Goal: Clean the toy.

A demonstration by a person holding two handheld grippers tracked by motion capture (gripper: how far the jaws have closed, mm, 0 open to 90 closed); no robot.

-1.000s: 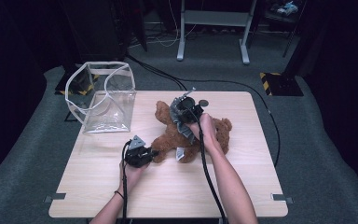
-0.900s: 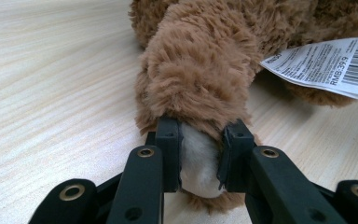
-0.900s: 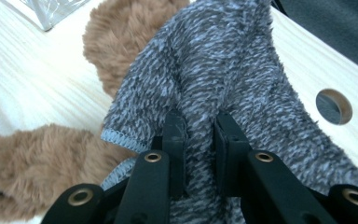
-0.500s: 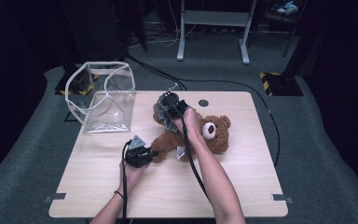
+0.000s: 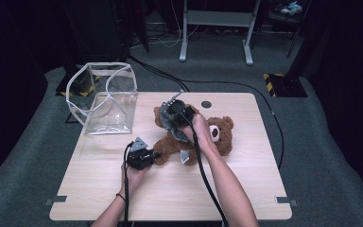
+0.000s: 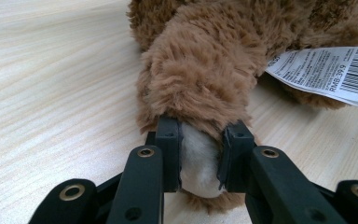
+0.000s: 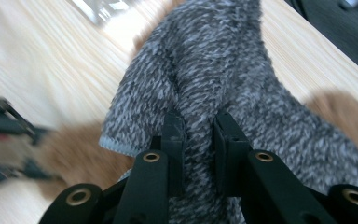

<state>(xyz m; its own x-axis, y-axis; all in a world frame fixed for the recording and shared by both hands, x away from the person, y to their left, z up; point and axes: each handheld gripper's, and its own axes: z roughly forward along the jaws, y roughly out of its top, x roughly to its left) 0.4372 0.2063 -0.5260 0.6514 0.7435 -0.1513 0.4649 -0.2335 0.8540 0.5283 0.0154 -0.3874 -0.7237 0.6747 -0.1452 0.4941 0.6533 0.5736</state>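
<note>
A brown teddy bear (image 5: 217, 135) lies on the wooden table (image 5: 246, 189), head to the right. My left gripper (image 5: 152, 156) is shut on the bear's foot (image 6: 200, 93), its pads pinching the pale sole (image 6: 199, 163). A white barcode tag (image 6: 326, 70) hangs from the bear. My right gripper (image 5: 171, 122) is shut on a grey knitted garment (image 7: 214, 84), lifting it above the bear's body. In the right gripper view the knit is squeezed between the black fingers (image 7: 172, 135) and drapes over both sides.
A clear plastic bag with white trim (image 5: 106, 97) stands open at the table's back left. A small dark disc (image 5: 206, 104) lies near the back edge. Cables (image 5: 246, 87) run over the floor behind the table.
My right gripper has carried the grey garment leftward, from over the bear's chest toward its legs. The left gripper has stayed on the foot.
</note>
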